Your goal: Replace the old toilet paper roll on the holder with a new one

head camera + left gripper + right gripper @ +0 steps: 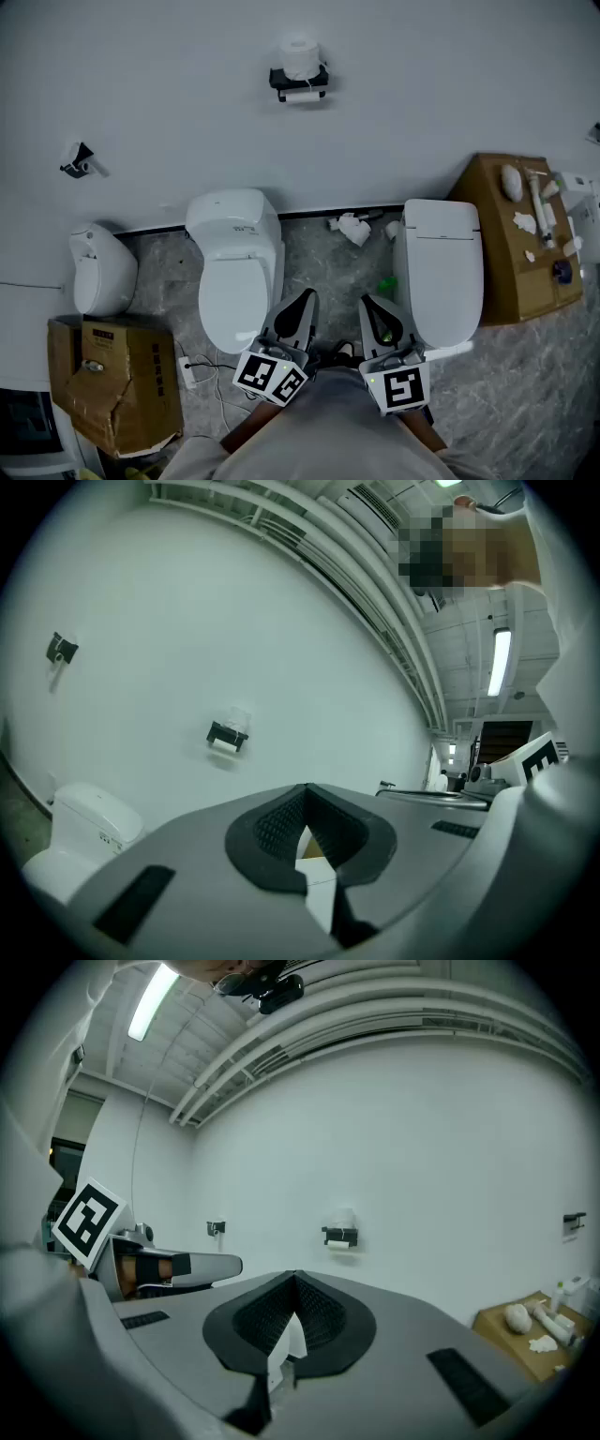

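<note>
Left gripper and right gripper are both closed with nothing in them, well apart from the wall holder, so reaching in without opening could knock the roll off its top.

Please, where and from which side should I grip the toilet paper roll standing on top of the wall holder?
Probably its curved sides, about mid-height, coming straight from the front. The toilet paper roll stands upright on the black holder, with the wall behind it, so only front and flanks are free.
</note>
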`<state>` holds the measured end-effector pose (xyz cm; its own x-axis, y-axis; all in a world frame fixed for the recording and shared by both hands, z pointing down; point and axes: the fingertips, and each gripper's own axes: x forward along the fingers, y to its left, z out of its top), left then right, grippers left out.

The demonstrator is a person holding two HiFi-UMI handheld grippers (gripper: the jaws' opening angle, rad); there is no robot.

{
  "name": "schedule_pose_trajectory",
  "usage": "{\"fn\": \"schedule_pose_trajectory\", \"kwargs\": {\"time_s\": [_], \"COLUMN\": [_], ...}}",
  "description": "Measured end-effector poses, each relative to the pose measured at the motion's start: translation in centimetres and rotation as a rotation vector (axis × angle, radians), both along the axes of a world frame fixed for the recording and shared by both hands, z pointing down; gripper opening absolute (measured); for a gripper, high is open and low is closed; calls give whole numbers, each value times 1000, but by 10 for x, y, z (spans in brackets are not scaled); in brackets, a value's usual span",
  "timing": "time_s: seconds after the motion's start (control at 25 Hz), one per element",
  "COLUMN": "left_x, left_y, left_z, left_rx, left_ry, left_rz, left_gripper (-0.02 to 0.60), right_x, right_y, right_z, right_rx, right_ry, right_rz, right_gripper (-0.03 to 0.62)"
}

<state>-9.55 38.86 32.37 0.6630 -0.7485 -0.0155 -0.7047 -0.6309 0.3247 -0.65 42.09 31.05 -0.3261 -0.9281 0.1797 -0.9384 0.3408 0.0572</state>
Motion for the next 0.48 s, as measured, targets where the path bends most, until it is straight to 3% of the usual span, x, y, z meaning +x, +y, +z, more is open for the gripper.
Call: {"fn": "schedule_pose_trajectory", "kwargs": {"time_s": [0.48], "left_x": [8], "left_y": [16], "left_z": [-1], "left_rx": [-10], "left_ry": [-3], "left_rz": [12], "left_gripper": [5], "right_x": [4], "right_y": [17], "right_z": [1], "right_rx": [-7], "right_ry": [-23], "right_rz": [0], "right_gripper": [17]}}
